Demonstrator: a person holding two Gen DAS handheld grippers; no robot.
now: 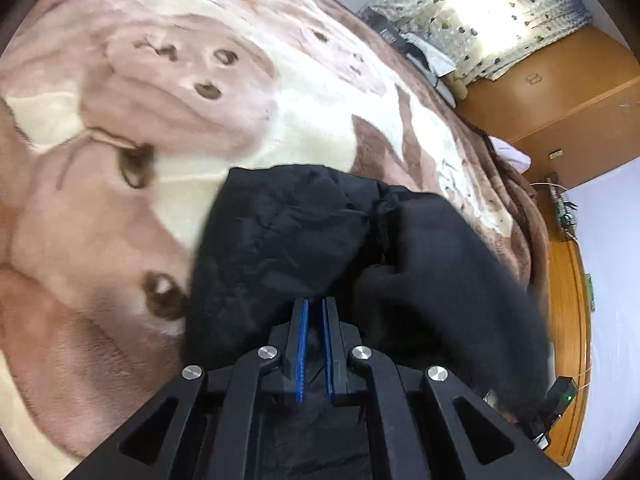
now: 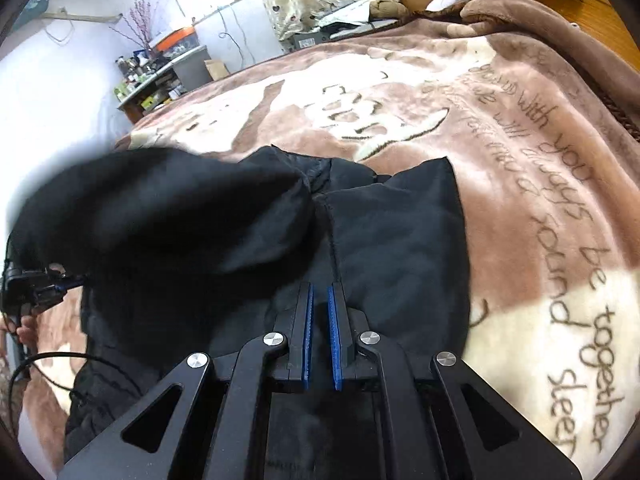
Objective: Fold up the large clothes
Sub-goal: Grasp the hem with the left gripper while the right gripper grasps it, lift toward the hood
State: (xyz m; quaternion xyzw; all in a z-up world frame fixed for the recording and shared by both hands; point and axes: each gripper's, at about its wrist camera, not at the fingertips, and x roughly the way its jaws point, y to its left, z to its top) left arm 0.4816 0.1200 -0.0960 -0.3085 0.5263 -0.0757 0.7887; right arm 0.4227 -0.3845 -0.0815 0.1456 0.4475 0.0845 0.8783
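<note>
A large black garment (image 1: 320, 232) lies bunched on a brown and cream plush blanket (image 1: 160, 80) on a bed. My left gripper (image 1: 315, 304) is shut on a fold of the black garment, its blue pads close together with cloth between them. In the right wrist view the same garment (image 2: 240, 220) spreads over the blanket (image 2: 520, 160). My right gripper (image 2: 320, 290) is likewise shut on the garment's near edge. The other gripper (image 2: 36, 284) shows at the far left, under lifted, blurred cloth.
The blanket bears bear pictures and brown lettering (image 2: 568, 208). A wooden wardrobe (image 1: 560, 92) and a heart-patterned curtain (image 1: 480, 12) stand beyond the bed. A cluttered shelf (image 2: 152, 76) stands by the white wall. A black cable (image 2: 52, 364) runs at the left.
</note>
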